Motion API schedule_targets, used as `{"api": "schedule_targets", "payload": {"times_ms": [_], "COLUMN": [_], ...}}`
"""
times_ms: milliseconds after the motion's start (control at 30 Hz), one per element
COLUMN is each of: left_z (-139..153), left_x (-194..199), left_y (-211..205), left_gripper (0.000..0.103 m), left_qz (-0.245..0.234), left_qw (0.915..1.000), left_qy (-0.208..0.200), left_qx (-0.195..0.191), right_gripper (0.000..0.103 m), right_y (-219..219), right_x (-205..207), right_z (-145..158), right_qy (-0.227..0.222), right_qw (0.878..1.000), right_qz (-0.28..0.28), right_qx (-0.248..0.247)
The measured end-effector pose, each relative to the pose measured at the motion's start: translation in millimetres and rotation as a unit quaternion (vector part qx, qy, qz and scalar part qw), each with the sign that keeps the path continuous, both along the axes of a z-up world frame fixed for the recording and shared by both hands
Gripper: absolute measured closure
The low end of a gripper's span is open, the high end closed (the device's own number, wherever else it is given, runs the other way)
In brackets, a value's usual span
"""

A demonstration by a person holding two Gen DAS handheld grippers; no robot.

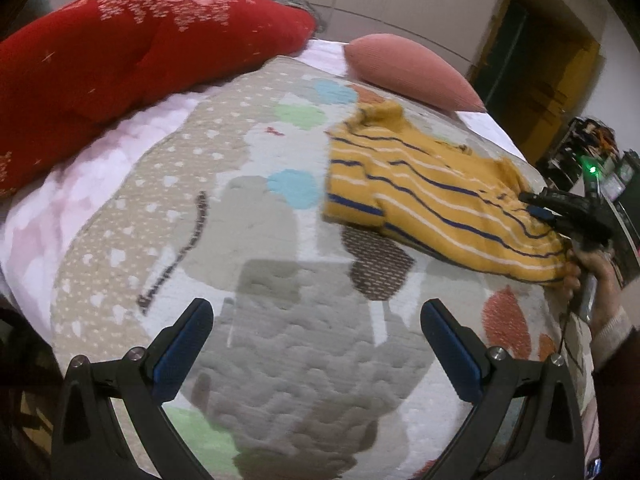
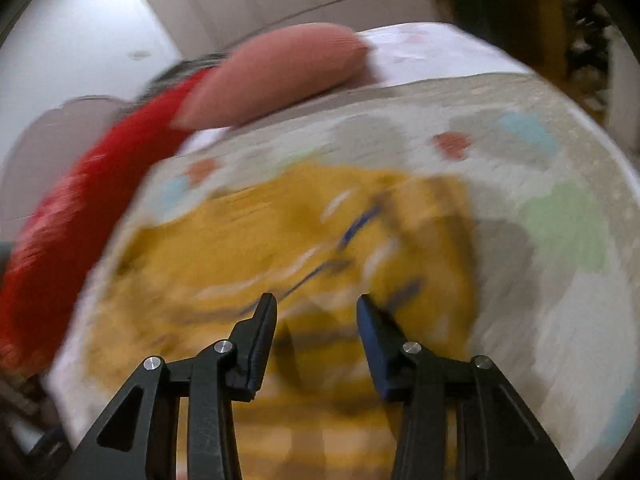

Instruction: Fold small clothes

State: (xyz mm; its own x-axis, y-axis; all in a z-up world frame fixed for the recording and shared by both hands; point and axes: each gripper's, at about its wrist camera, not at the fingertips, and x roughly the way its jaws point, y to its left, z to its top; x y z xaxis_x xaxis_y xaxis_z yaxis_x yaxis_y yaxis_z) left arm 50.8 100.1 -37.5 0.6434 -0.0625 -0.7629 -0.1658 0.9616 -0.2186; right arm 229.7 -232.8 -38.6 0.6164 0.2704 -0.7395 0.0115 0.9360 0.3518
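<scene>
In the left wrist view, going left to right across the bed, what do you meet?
Red blanket → patterned quilt → yellow striped garment → right gripper at the garment's right edge.
</scene>
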Motion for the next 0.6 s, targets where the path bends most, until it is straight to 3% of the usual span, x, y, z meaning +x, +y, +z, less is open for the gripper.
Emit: {"api": "schedule_targets", "payload": {"times_ms": [67, 133, 233, 367, 500, 600], "left_z": [0.3, 0.5, 0.4, -4.4, -11.2, -10.9], "left_x": [-0.9, -0.7, 1.8, 3.7, 1.0, -4.3], "left_y": [10.4, 18.4, 28.6, 37.7, 42.9, 46.7], "left_gripper": [0.000, 0.000, 0.000, 0.000, 0.000, 0.000], "left_qz": [0.010, 0.018, 0.027, 0.037, 0.044, 0.044], "left_qw": [0.9999, 0.9998, 0.9994, 0.9992, 0.9990, 0.9990], "left_qy": [-0.001, -0.002, -0.003, -0.008, -0.002, 0.001], "left_qx": [0.002, 0.010, 0.018, 0.013, -0.003, 0.002], "right_gripper": [0.071, 0.067, 0.063, 0.061, 0.058, 0.058], "right_y": [-25.6, -54.2, -71.9, -40.6, 44.2, 130.0], "right_x": [21.3, 29.7, 24.6, 6.7, -3.2, -1.8], "right_z": [-11.7, -16.7, -4.1, 29.3, 65.7, 73.5], "right_qy": [0.023, 0.035, 0.035, 0.011, -0.014, -0.016], "right_qw": [0.998, 0.991, 0.985, 0.993, 1.000, 0.994], "right_qz": [-0.059, -0.115, -0.166, -0.109, 0.003, 0.107], "right_qx": [0.005, 0.052, 0.041, 0.031, 0.001, -0.010]}}
